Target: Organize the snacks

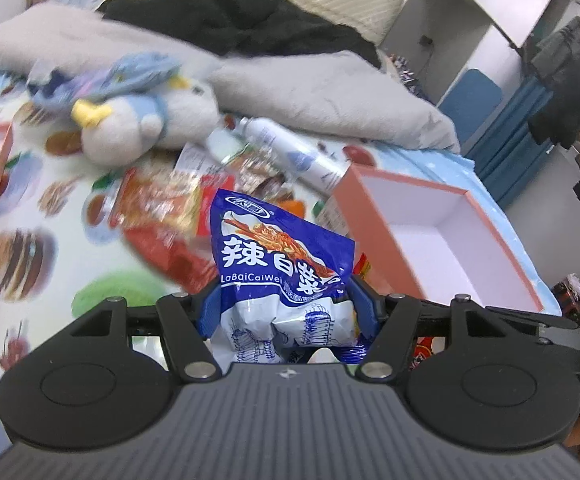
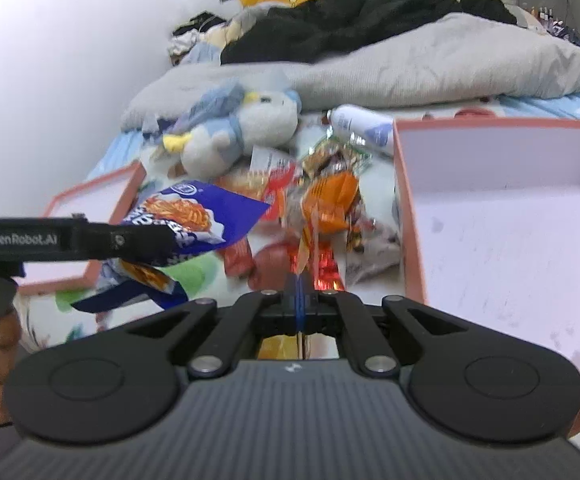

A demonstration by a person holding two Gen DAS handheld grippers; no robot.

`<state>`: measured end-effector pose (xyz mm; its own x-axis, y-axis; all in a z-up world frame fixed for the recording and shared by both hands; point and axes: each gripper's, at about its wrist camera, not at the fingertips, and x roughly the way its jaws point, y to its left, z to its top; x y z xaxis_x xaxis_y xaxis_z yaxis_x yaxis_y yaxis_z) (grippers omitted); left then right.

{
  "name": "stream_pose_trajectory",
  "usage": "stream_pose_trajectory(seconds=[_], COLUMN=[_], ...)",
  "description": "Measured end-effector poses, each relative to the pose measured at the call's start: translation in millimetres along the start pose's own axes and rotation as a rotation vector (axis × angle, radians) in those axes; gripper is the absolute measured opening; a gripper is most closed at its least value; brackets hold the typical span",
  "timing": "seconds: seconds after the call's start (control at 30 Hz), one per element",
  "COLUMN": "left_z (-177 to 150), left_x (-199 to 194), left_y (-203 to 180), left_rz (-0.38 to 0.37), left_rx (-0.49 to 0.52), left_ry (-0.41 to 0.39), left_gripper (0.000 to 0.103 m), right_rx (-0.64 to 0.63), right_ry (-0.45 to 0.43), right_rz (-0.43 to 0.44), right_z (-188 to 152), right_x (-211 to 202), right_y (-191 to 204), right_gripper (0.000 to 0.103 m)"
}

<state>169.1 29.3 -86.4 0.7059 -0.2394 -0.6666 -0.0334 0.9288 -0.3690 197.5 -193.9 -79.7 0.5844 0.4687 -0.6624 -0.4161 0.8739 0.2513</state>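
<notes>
Snack bag (image 1: 282,256) reads "LaBaiCaiWei"; left tongs (image 2: 158,240) marked "GenRobot.AI".

Blue-and-white snack bag (image 1: 282,264) before us, white lettering and an orange-red food print on it.
We see an orange packet (image 2: 329,200), salmon-pink boxes with white insides (image 2: 501,216), a white-and-blue plush toy (image 1: 146,120), a grey blanket (image 2: 429,64) and a food-patterned bedsheet (image 1: 50,240).

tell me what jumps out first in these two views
A blue snack bag fills the middle of the left wrist view, clamped in the left gripper. In the right wrist view the right gripper pinches an orange packet above the snack pile, beside the open pink box at right.
</notes>
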Motion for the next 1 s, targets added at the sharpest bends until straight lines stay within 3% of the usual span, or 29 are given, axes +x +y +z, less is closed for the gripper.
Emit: stream_pose_trajectory(seconds=[0.17, 0.4, 0.6, 0.8, 1.0], left_z=[33.9, 85.4, 110.2, 106.0, 85.0], left_x=[-6.8, -8.1, 6.8, 37.8, 73.0], left_y=[-23.1, -62.7, -106.0, -144.0, -145.6], left_rz=[-0.033, -0.074, -0.125, -0.149, -0.124], left_rx=[0.052, 0.120, 0.156, 0.190, 0.194], left_ry=[-0.045, -0.109, -0.122, -0.080, 0.000], left_gripper=[0.069, 0.069, 0.069, 0.069, 0.069], right_rx=[0.002, -0.037, -0.030, 0.008, 0.060], right_ry=[-0.069, -0.195, -0.281, -0.251, -0.200], right_rz=[-0.012, -0.148, -0.213, -0.262, -0.263], right_z=[28.9, 78.6, 104.6, 90.7, 57.3], right_x=[-23.3, -57.3, -80.0, -69.8, -46.3], right_y=[-4.4, -19.1, -47.6, -84.6, -100.3], right_gripper=[0.003, 0.003, 0.003, 0.003, 0.004])
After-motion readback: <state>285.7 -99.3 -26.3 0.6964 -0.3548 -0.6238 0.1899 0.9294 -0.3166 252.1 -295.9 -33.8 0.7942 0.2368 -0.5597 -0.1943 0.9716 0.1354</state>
